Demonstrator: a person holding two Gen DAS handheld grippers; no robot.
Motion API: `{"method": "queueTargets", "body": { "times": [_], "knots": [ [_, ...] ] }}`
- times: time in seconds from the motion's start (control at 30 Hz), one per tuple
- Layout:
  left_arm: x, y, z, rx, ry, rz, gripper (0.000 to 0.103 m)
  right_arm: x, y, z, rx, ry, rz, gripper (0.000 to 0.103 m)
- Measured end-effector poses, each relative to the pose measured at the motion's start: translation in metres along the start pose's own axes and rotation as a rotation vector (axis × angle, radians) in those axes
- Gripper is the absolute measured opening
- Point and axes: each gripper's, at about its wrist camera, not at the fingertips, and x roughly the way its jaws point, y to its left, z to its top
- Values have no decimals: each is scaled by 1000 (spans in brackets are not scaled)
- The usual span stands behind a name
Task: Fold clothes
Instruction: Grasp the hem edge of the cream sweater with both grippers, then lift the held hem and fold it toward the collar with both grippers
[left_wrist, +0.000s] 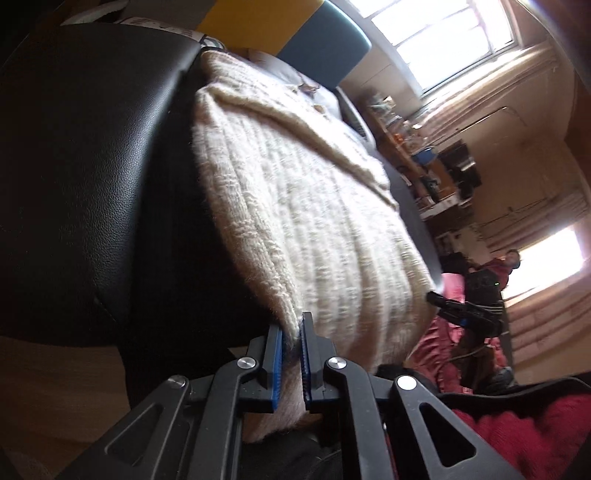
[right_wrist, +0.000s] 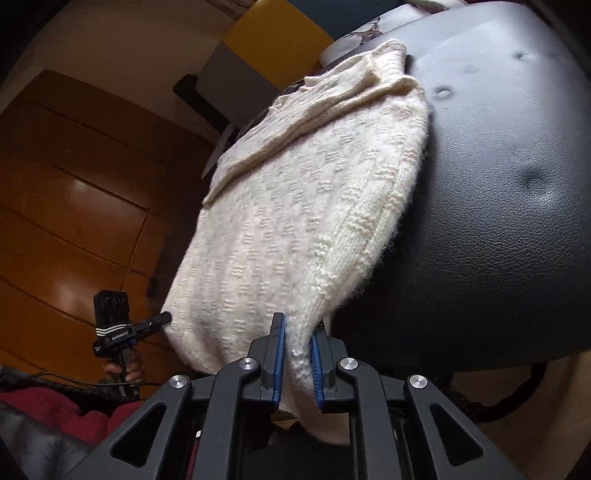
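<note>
A cream knitted sweater (left_wrist: 303, 206) lies spread over a black leather seat (left_wrist: 92, 166), with its near hem lifted off the cushion. In the left wrist view my left gripper (left_wrist: 291, 325) is shut on one corner of that hem, and knit bulges between the blue pads. In the right wrist view my right gripper (right_wrist: 300, 325) is shut on the other corner of the sweater (right_wrist: 295, 206). Each view also shows the opposite gripper at the far end of the hem: the right gripper (left_wrist: 434, 296) and the left gripper (right_wrist: 164, 317), each held by a hand.
The leather seat (right_wrist: 498, 184) has buttoned tufting. A deer-print cushion (right_wrist: 362, 33) lies beyond the sweater, with yellow and blue panels (left_wrist: 280, 26) behind it. Red cloth (left_wrist: 517, 424) lies low on the person's side. A wooden cabinet (right_wrist: 74, 184) and cluttered shelves (left_wrist: 424, 158) stand further off.
</note>
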Motion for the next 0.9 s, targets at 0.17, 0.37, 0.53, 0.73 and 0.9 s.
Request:
{"method": "queueTargets", "body": {
  "times": [0.17,0.37,0.53,0.73,0.9],
  "knots": [
    [-18,-1,30,-22,-78,-120,7,-5,6,25,3,-5,33,13],
    [-28,-6,118,-13,-242,-261,7,6,27,93,-45,-65,52,13],
    [1,13,200,-91,-322,-257,7,36,16,168,-18,-113,30,13],
    [85,79,260,-296,-200,-70,7,86,-36,252,122,-141,-56,13],
    [96,82,243,-237,-144,18,7,102,-64,257,163,-133,-48,9]
  ]
}}
